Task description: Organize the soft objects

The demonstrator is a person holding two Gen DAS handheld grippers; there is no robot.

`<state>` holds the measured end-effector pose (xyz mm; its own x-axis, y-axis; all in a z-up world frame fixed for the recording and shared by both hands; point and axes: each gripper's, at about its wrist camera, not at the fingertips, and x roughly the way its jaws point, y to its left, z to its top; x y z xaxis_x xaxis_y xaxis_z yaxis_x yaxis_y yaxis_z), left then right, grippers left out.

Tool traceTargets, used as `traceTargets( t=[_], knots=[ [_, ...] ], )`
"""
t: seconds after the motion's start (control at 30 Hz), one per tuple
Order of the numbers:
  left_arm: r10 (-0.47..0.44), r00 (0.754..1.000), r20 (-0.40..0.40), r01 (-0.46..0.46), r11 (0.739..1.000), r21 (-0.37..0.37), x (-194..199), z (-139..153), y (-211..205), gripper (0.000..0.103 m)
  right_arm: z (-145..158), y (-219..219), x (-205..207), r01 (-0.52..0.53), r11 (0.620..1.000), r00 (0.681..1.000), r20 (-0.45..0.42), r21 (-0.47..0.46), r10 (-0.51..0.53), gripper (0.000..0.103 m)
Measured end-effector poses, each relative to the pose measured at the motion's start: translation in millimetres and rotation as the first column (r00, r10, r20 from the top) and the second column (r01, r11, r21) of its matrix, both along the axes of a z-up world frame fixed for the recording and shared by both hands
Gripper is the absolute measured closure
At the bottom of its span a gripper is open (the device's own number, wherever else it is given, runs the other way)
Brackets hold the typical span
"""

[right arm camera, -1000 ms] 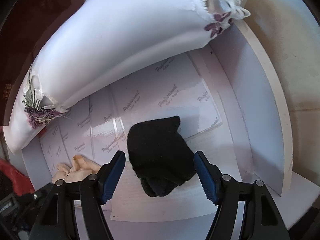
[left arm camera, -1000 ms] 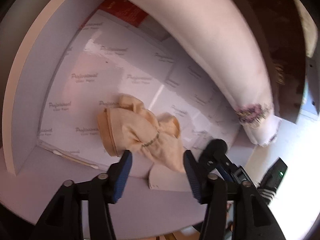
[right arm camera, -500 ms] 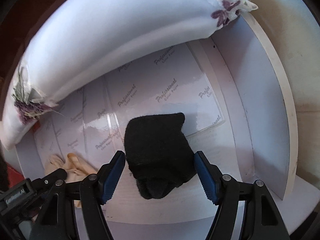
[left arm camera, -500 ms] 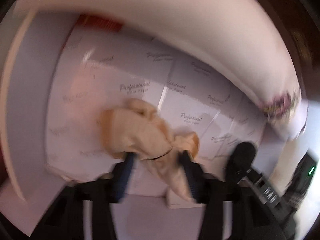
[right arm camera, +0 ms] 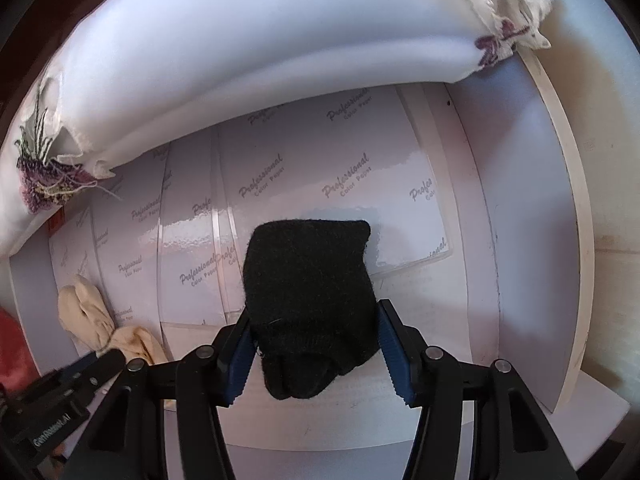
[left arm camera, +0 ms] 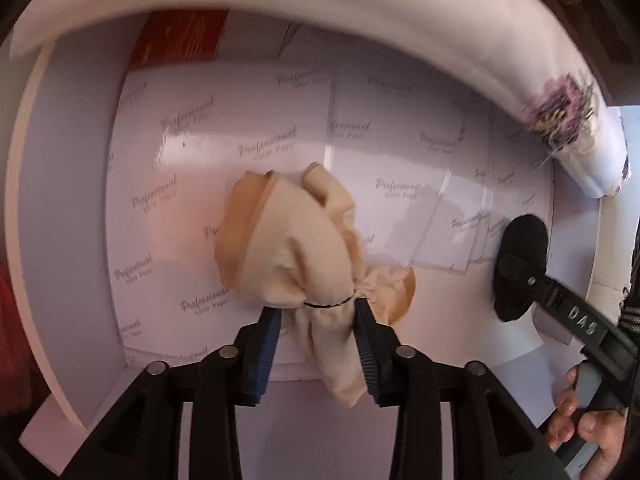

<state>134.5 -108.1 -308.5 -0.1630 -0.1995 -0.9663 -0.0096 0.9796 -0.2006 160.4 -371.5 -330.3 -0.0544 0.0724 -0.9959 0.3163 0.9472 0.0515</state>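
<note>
A beige cloth bundle [left arm camera: 288,248], tied with a thin black band, lies on the glossy paper floor of a white box. My left gripper [left arm camera: 316,312] straddles its tied neck; both pads touch the fabric while the jaws are opening slightly. In the right wrist view the same beige bundle [right arm camera: 92,316] sits at the far left. A black sock [right arm camera: 308,272] fills the gap of my right gripper [right arm camera: 314,316], whose jaws are closing with the pads against the sock's sides. The black sock [left arm camera: 520,248] also shows at the right of the left wrist view.
The white box [right arm camera: 520,220] has upright side walls, and printed glossy sheets [left arm camera: 240,140] cover its floor. A white padded roll with purple embroidery [right arm camera: 260,40] arches over the back. A red item [left arm camera: 180,36] lies in the back left corner. A person's hand [left arm camera: 588,428] holds the right gripper.
The left gripper came down over the beige bundle and its jaws narrowed around the tied neck. The right gripper's jaws narrowed from well clear of the black sock to its sides.
</note>
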Motion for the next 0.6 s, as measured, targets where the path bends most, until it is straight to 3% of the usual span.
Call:
traceTargets(
  t=[0.23,0.6],
  knots=[
    [0.041,0.999,-0.004,-0.041,0.998,-0.045,-0.3,-6.3,14.9,0.060,-1.6,-4.8,0.1,0.008,1.000,1.000,-0.002,0.004,-0.008,0.043],
    [0.028,1.000,0.005,-0.028,0.999,-0.022,5.6,-4.4,2.6,0.060,3.4,-4.3,0.0,-0.041,0.999,0.999,0.013,0.001,0.041,0.045]
  ],
)
